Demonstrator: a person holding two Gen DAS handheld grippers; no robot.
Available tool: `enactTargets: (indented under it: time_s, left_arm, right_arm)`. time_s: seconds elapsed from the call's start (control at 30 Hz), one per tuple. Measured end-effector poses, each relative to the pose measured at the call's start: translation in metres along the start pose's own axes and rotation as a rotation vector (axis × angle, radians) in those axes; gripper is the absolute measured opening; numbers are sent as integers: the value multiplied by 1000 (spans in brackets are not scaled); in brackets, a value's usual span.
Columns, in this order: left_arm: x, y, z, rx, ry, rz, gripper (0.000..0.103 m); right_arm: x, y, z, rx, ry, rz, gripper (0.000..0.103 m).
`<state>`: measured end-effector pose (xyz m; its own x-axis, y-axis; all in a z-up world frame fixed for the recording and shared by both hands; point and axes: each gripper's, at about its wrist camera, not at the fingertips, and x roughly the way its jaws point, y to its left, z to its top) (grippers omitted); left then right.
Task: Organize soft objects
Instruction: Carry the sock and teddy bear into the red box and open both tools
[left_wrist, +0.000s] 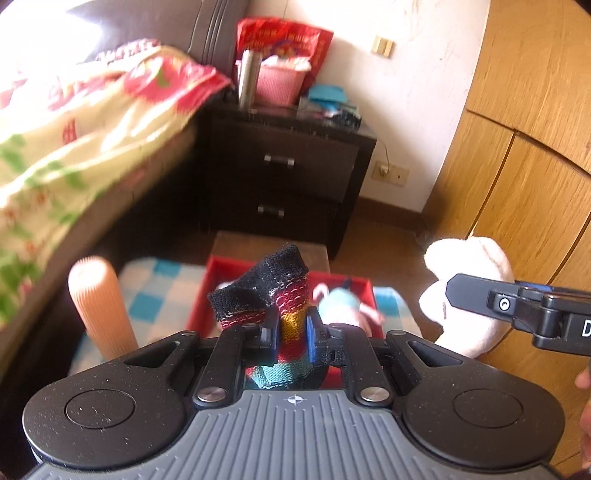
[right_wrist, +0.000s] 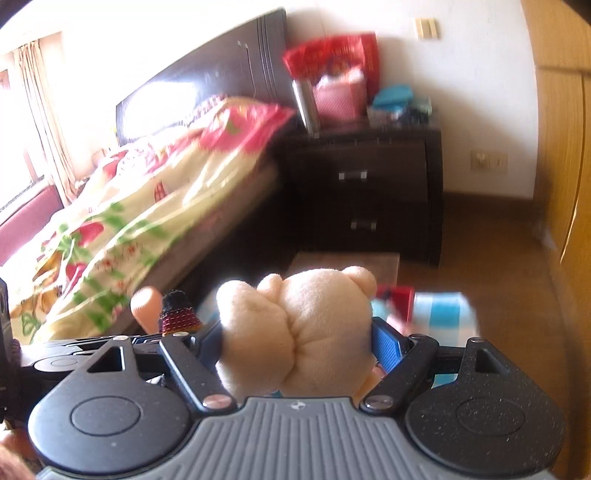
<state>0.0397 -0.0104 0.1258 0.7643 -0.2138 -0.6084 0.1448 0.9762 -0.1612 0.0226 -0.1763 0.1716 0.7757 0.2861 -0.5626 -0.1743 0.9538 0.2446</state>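
Note:
My left gripper (left_wrist: 291, 330) is shut on a striped knitted sock (left_wrist: 275, 295) with a black cuff, held up above a red box (left_wrist: 221, 291). A pale blue and pink soft toy (left_wrist: 341, 308) lies inside that box. My right gripper (right_wrist: 297, 341) is shut on a cream plush bear (right_wrist: 299, 332), its blue pads pressing the bear's sides. In the left wrist view the same bear (left_wrist: 465, 291) hangs at the right, clamped by the right gripper's black finger. The sock (right_wrist: 179, 312) shows at the lower left of the right wrist view.
The red box sits on a blue-and-white checked cloth (left_wrist: 159, 291), beside an upright peach ribbed tube (left_wrist: 99, 306). A bed with a flowered quilt (left_wrist: 74, 147) fills the left. A dark nightstand (left_wrist: 291, 170) stands behind, and a wooden wardrobe (left_wrist: 524, 166) is at the right.

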Motion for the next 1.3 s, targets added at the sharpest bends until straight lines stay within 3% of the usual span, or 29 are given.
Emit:
enactTargets:
  time_s: [0.27, 0.53, 0.83, 1.3]
  left_arm:
    - [-6, -17, 31, 57, -40, 40, 12]
    - [9, -22, 50, 97, -11, 80, 13]
    - [58, -20, 68, 111, 71, 118, 14]
    - [161, -1, 49, 112, 273, 159, 14]
  right_arm:
    - [-10, 9, 32, -40, -55, -42, 59]
    - [3, 17, 60, -69, -43, -81, 59]
    - [54, 15, 78, -110, 39, -155, 59]
    - [169, -17, 63, -88, 256, -184, 59]
